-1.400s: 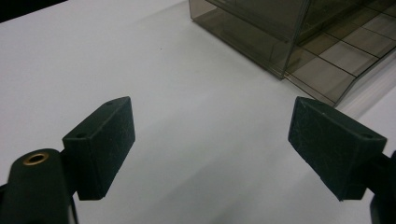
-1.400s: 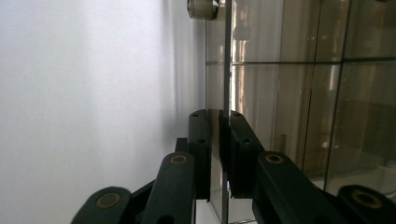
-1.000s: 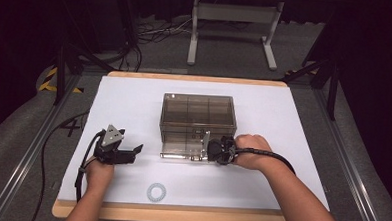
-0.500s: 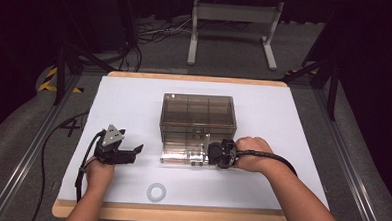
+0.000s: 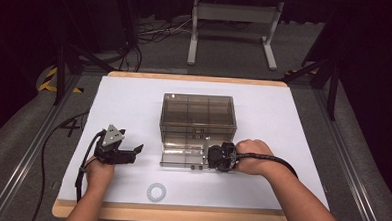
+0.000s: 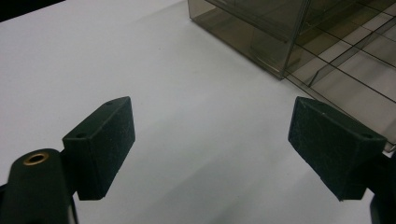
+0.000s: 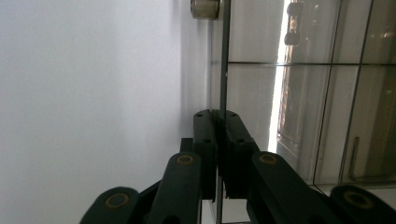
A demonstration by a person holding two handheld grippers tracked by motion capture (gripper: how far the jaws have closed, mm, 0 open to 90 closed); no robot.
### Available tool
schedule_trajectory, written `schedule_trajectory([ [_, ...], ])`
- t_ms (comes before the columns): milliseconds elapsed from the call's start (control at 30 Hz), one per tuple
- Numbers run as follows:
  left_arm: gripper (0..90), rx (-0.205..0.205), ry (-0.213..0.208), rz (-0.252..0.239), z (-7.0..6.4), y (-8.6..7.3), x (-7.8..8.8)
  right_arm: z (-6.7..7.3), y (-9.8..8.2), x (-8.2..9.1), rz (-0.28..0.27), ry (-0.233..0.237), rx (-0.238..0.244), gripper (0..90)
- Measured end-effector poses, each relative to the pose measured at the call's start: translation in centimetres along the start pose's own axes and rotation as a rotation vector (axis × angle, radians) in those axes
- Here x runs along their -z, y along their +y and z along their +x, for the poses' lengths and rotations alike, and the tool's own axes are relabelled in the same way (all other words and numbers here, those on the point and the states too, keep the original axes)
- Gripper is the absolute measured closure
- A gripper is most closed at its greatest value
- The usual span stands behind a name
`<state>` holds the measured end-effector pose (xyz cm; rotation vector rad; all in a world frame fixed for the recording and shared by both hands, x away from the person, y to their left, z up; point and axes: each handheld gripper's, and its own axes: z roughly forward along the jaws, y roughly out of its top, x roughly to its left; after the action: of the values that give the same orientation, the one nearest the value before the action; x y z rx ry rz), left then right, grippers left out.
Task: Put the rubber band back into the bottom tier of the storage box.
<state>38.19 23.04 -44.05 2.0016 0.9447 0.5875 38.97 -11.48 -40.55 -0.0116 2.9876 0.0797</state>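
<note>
Currently the right gripper (image 5: 213,157) is clamping the front wall of the pulled-out drawer (image 5: 182,157), which is projecting from the smoked organiser box (image 5: 198,113) mid-table. Left gripper (image 5: 132,153) is idling open. Next move likely calls for a straight, level pull or push.

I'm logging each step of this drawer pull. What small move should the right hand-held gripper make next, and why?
Probably a short, straight pull toward the person. The right hand-held gripper is shut on the thin front wall of the clear drawer, which is only partly out of the smoky plastic drawer cabinet. The left hand-held gripper waits open beside it on the white table.
</note>
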Motion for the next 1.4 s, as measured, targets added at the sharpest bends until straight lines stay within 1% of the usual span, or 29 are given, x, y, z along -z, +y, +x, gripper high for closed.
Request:
schedule_trajectory([
  [67,15.6,-0.001,0.0,0.0,-0.01,0.0,-0.01,0.12,-0.03,0.02,-0.008,0.003,-0.005,86.0],
  [267,15.6,0.0,0.0,0.0,-0.02,0.01,-0.01,0.38,0.0,0.08,-0.005,0.01,0.001,86.1],
  [533,15.6,-0.003,0.0,-0.001,-0.03,0.03,-0.07,0.54,0.0,0.08,-0.014,0.016,-0.002,86.1],
  [1100,15.6,-0.001,-0.001,-0.001,-0.03,0.04,-0.05,0.74,0.06,0.06,-0.014,0.016,-0.001,85.8],
  [1400,15.6,-0.003,-0.001,-0.001,-0.05,0.07,-0.07,0.63,-0.13,0.39,-0.033,0.016,-0.016,77.5],
])
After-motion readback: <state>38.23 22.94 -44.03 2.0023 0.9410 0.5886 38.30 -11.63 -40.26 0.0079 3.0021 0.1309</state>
